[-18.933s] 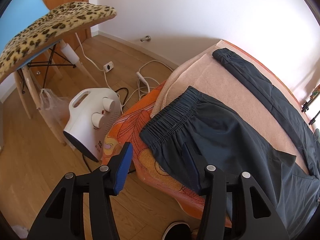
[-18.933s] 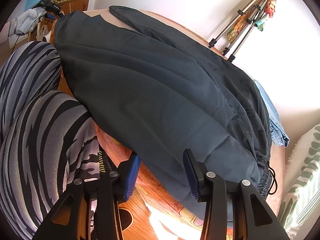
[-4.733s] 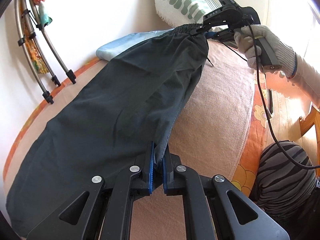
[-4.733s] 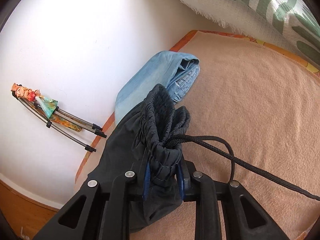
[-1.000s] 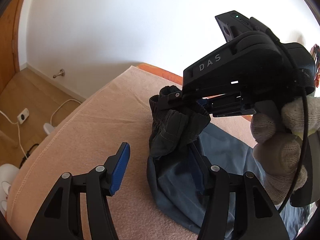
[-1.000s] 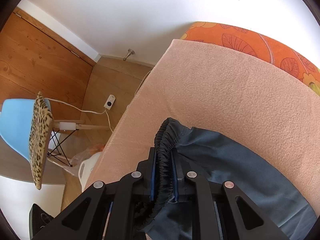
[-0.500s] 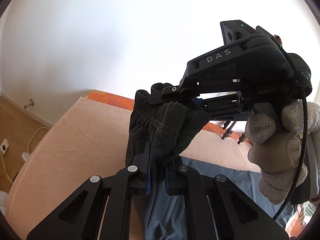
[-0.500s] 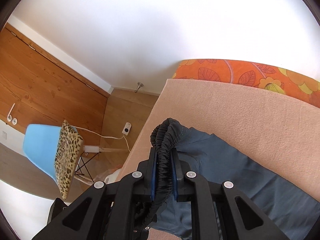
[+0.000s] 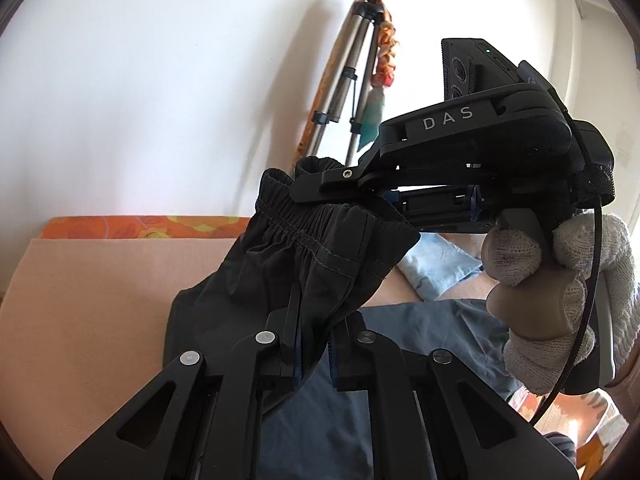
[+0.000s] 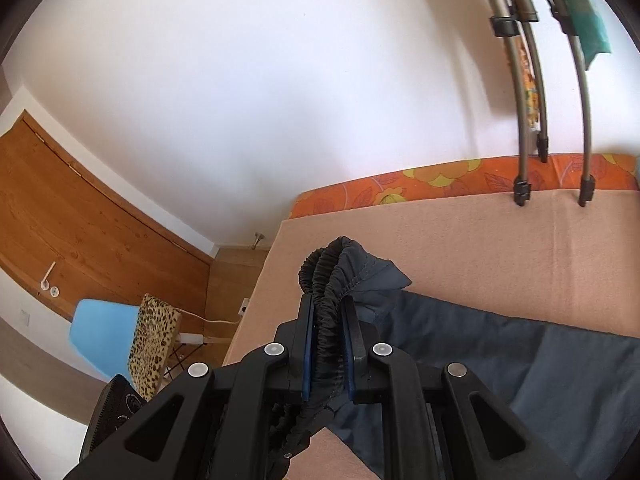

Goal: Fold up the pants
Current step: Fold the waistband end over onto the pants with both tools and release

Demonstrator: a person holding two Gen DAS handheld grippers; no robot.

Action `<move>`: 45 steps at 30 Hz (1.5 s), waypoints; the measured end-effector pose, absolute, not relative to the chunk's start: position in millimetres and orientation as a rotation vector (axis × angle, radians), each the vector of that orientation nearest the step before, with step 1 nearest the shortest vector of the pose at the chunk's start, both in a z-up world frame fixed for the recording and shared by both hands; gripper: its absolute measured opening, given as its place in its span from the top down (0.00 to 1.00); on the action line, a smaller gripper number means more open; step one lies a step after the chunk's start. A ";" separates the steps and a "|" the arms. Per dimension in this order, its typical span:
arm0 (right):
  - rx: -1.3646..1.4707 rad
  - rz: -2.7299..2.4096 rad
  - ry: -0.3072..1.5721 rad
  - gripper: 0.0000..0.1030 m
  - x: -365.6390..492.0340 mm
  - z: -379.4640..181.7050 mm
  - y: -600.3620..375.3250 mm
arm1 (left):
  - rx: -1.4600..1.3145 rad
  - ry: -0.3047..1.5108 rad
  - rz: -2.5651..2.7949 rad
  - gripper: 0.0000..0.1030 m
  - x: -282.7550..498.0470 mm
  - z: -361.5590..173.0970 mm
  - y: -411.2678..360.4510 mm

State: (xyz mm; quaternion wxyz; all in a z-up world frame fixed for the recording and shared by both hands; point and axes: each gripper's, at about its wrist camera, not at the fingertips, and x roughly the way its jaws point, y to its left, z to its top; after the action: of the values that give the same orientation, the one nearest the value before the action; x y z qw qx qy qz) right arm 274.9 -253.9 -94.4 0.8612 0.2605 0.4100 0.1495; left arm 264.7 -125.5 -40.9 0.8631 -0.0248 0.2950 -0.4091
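The dark grey pants (image 9: 316, 256) lie on a peach blanket (image 9: 92, 304), with their gathered elastic waistband lifted above it. My left gripper (image 9: 312, 354) is shut on the pants fabric just below the waistband. My right gripper (image 10: 327, 350) is shut on the bunched waistband (image 10: 326, 276). In the left wrist view the right gripper (image 9: 320, 184), held by a gloved hand (image 9: 560, 280), pinches the waistband right above my left fingers. The rest of the pants (image 10: 540, 372) lies flat on the blanket to the right.
A tripod (image 9: 340, 96) leans on the white wall behind the bed (image 10: 460, 178). Folded light blue jeans (image 9: 436, 260) lie on the blanket behind the pants. A leopard-print chair (image 10: 150, 344), a wooden door (image 10: 80, 216) and cables are off the bed's left end.
My left gripper, open a second ago, closed on the fabric below the waistband. Both grippers have lifted and swung right with the waistband; the tripod and jeans have come into view.
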 end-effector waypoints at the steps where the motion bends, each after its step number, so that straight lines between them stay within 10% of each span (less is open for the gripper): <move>1: 0.556 0.298 0.853 0.90 261.9 -95.4 -267.9 | -0.039 0.628 -0.883 0.92 255.7 -41.4 -138.3; 35: 0.813 -0.071 0.800 0.90 -11.7 -224.5 -627.8 | 0.305 0.935 -1.345 0.82 72.4 -134.5 -456.1; 38: 0.827 -0.060 0.813 0.80 -15.6 -240.2 -636.8 | 0.312 0.968 -1.336 0.69 75.9 -128.7 -442.4; 40: 0.830 -0.076 0.846 0.55 -19.0 -244.4 -642.8 | 0.288 0.963 -1.327 0.64 83.1 -119.1 -422.1; 45: 0.740 -0.192 0.812 0.55 -37.2 -224.2 -652.2 | 0.237 0.912 -1.217 0.55 112.4 -93.9 -359.5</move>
State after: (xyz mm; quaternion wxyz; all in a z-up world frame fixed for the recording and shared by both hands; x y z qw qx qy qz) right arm -37.2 -652.2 -224.2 0.8485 0.3510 0.3854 -0.0913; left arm 112.4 -359.5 -93.9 0.7182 0.1071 0.4122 -0.5503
